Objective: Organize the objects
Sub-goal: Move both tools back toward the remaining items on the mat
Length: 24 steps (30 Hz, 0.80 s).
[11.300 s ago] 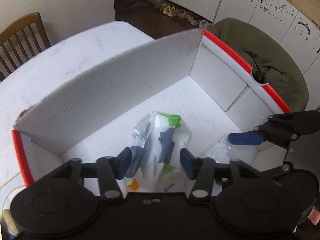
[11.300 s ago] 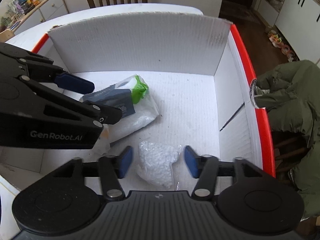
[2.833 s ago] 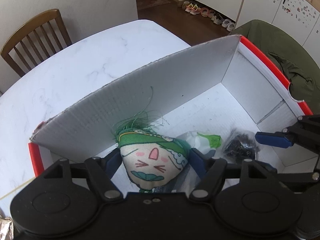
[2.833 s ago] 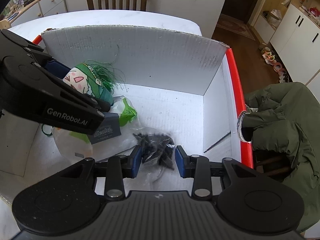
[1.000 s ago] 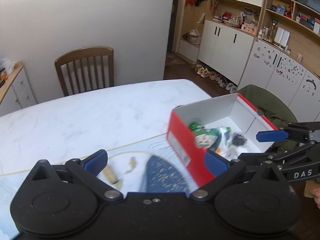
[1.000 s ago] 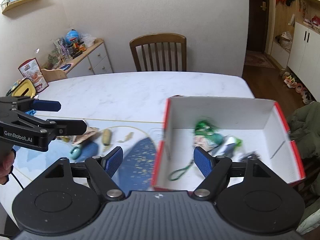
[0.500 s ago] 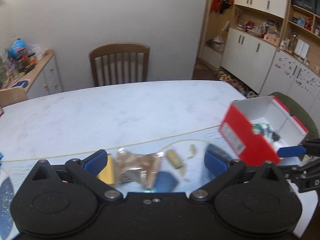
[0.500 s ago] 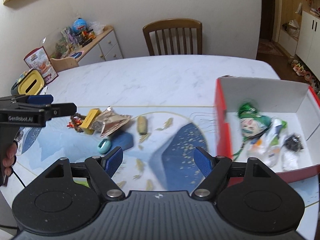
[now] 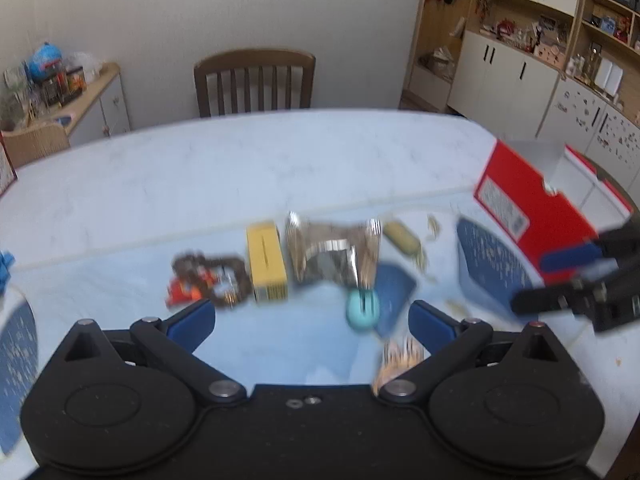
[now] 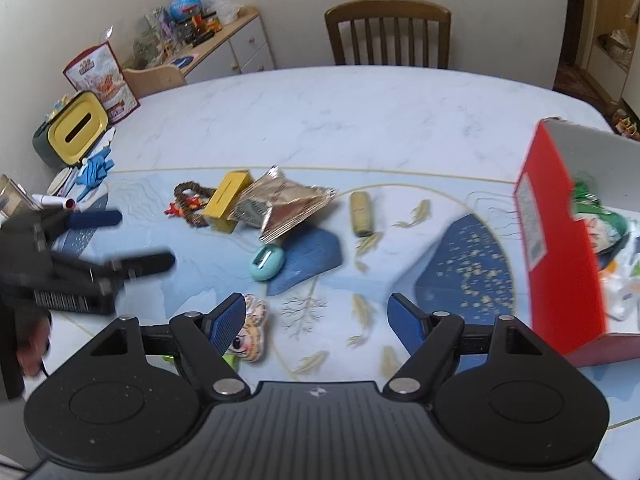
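Loose items lie on the blue fish-print mat: a yellow box, a silver foil packet, a bead bracelet, a teal oval case, a tan cylinder and a tiger-striped toy. The left wrist view, blurred, shows the same yellow box, foil packet and teal case. At the right stands the red box with a green-haired doll inside. My left gripper and right gripper are both open, empty, above the mat.
A yellow-lidded container, blue gloves and a snack carton sit at the table's left end. A wooden chair stands behind the table. My left gripper hovers left of the loose items.
Both grippers have swung left, away from the red box and over the loose items. The box has slid to the right edge of both views.
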Motion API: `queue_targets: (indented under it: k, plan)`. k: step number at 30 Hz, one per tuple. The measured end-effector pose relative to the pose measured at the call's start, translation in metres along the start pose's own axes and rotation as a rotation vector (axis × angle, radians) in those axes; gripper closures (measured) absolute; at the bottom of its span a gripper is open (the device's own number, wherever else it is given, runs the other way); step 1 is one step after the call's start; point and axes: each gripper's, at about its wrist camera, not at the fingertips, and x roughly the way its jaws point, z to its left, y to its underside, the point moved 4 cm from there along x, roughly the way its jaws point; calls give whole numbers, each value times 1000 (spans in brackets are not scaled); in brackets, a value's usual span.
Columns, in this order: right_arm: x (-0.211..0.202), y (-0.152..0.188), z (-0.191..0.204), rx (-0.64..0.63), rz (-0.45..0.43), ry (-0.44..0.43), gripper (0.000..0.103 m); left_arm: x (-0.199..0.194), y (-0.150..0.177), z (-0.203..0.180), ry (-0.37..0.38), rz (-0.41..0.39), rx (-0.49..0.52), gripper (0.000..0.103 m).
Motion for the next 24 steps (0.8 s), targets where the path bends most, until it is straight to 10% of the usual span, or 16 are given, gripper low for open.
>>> queue_targets:
  k: [24]
  plan:
    - [76, 17, 47, -109, 189, -16, 25, 33, 85, -25, 141, 85, 115, 13]
